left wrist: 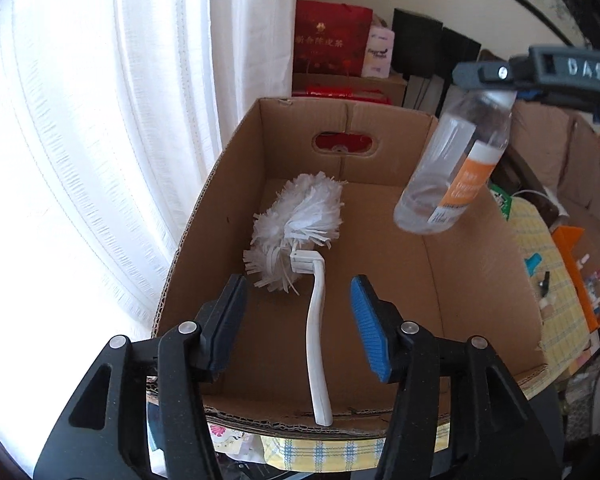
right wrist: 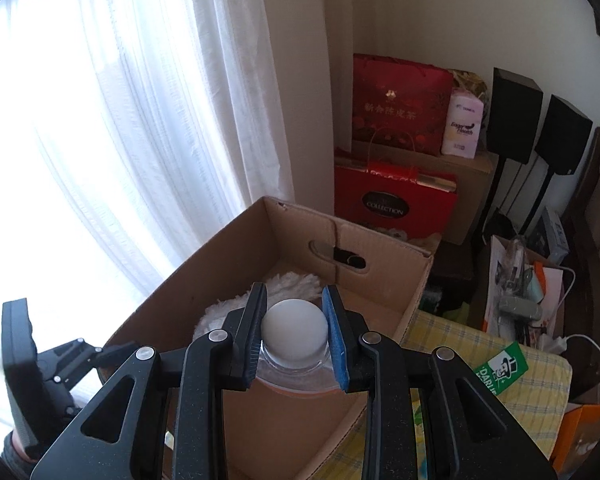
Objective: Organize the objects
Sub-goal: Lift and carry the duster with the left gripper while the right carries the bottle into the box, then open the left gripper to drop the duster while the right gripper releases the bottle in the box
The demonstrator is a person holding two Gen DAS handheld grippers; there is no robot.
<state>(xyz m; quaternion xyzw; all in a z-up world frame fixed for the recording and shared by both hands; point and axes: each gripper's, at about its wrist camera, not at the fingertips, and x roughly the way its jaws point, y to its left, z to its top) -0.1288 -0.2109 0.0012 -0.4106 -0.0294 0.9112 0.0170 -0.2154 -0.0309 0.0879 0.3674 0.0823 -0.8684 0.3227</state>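
Observation:
An open cardboard box [left wrist: 480, 264] stands by the window; it also shows in the right wrist view [right wrist: 384, 276]. A white duster [left wrist: 300, 232] with a long white handle lies on its floor. My left gripper [left wrist: 298, 328] is open and empty just above the handle at the box's near edge. My right gripper [right wrist: 294, 328] is shut on the white cap of a clear bottle [right wrist: 294, 334] with an orange label. In the left wrist view the bottle [left wrist: 452, 168] hangs tilted above the box's right side under the right gripper [left wrist: 496, 80].
White curtains [left wrist: 100, 140] hang to the left of the box. Red gift bags [right wrist: 396, 104] and black speakers [right wrist: 540, 128] stand behind it. A yellow checked cloth [left wrist: 548, 264] with small items and an orange box [left wrist: 576, 272] lies to the right.

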